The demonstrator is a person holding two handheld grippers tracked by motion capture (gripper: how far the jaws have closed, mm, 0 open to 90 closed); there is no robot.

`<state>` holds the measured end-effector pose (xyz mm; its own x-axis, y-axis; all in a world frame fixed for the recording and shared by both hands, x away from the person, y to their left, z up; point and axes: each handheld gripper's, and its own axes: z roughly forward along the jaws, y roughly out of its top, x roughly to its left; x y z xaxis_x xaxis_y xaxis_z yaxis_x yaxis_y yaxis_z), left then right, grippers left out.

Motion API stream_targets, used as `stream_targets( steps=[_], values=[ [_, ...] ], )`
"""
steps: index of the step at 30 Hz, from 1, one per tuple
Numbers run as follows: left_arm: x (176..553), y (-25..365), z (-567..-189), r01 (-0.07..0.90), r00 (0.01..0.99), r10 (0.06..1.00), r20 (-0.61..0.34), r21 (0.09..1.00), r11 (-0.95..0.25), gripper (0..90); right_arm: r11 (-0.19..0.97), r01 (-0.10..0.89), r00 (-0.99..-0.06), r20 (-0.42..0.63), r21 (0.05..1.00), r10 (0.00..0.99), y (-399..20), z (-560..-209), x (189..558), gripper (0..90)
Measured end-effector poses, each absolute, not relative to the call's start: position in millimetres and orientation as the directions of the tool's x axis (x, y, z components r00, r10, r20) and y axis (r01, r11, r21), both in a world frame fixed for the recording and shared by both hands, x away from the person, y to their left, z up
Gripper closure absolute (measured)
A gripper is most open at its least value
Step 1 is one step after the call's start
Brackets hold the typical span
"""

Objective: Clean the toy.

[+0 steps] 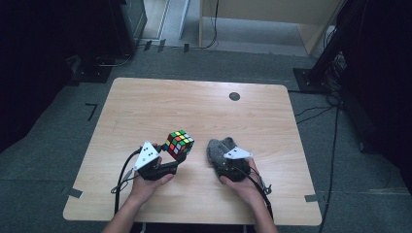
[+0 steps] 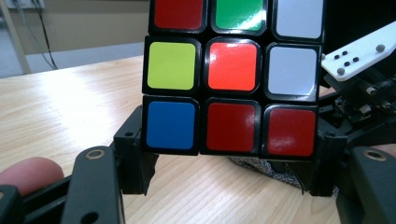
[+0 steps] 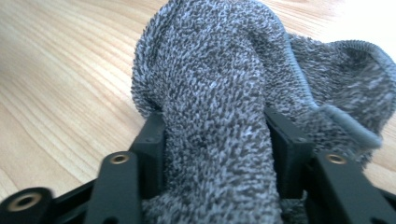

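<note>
Light wooden table (image 1: 145, 102) standing on grey carpet (image 1: 43, 160), small dark round disc (image 1: 234, 96) sitting near the table's far edge, black cables (image 1: 335, 145) trailing across the floor at right, pale wooden furniture (image 1: 272, 14) standing beyond, tape marks (image 1: 74, 192) sticking to the carpet

Glossy plastic cube (image 2: 232, 74), fuzzy cloth (image 3: 219, 93)

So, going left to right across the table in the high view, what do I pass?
Left gripper → colourful puzzle cube → grey cloth → right gripper.
</note>
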<state>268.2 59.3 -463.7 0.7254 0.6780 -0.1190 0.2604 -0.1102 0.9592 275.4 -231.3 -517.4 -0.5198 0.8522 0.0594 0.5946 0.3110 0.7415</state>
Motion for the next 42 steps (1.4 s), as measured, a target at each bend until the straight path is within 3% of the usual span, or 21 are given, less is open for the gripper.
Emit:
stream_targets(
  steps=[4,11,16,26,34,42],
  values=[
    [259.4,56.4,-466.0,0.227,0.74,0.672,-0.035,0.953,-0.2,33.8,0.305,0.588,-0.503,0.043,0.749,0.863,-229.7,-518.4,272.8,53.7],
    [255.1,58.9,-475.1,0.276,0.748,0.659,-0.084,0.941,-0.193,33.8,0.275,0.598,-0.481,0.063,0.753,0.875,-235.7,-517.1,271.8,67.4],
    [253.3,56.4,-474.7,0.256,0.767,0.639,-0.061,0.942,-0.217,33.8,0.142,0.633,-0.41,0.174,0.761,0.896,-246.4,-506.4,268.0,73.4],
    [250.4,50.1,-477.2,0.216,0.779,0.627,0.017,0.931,-0.293,33.8,0.166,0.378,-0.582,0.095,0.911,0.807,-223.3,-437.4,236.7,73.3],
    [240.1,39.3,-477.0,0.144,0.823,0.563,0.077,0.93,-0.338,33.8,0.119,0.387,-0.687,0.199,0.914,0.699,-212.9,-427.7,232.1,71.9],
    [237.1,44.5,-472.8,0.097,0.849,0.521,0.086,0.944,-0.314,34.0,0.065,0.445,-0.685,0.292,0.893,0.667,-223.9,-432.5,240.1,71.4]
  ],
)
